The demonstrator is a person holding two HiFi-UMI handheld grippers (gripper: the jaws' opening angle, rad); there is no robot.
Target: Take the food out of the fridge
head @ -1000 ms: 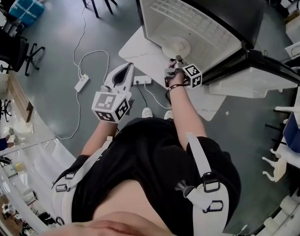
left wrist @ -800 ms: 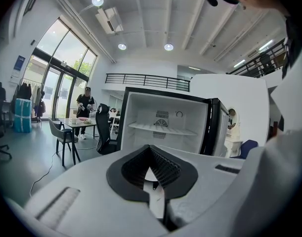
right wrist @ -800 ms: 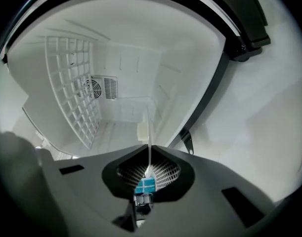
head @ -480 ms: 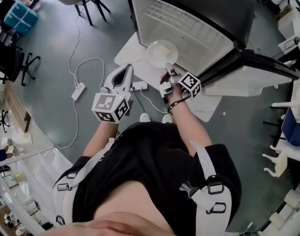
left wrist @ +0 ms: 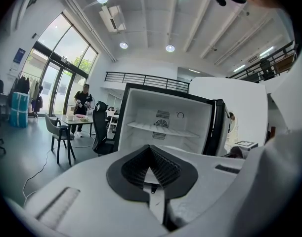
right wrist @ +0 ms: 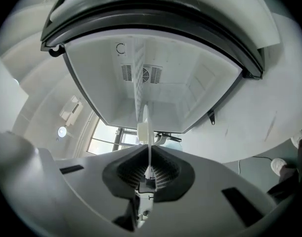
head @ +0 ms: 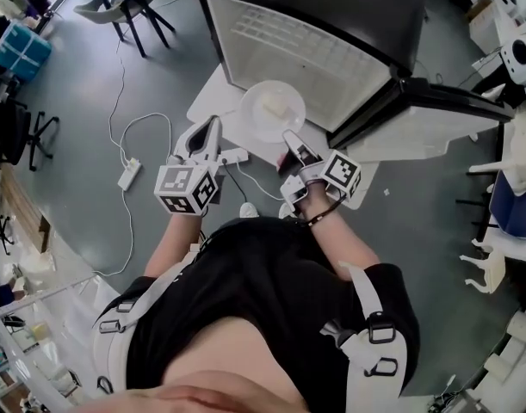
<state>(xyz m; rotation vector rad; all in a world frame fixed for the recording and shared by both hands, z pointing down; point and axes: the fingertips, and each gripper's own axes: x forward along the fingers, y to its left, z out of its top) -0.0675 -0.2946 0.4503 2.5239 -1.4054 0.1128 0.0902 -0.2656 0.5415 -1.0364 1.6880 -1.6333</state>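
Plate (head: 250, 120) bearing pale food (head: 277, 107), in front of the open fridge (head: 331, 58). We see the right gripper (head: 290, 138) with its fingers pinched on the plate's near rim; the left gripper (head: 207, 127) has its fingers together on nothing, beside the plate and apart from it.

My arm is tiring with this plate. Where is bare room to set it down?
Bare for the plate: the grey floor left of the fridge, up to the chair, and the fridge's shelf. Crowded: the floor by the left gripper, crossed by a white cable and power strip, and the cluttered right edge.
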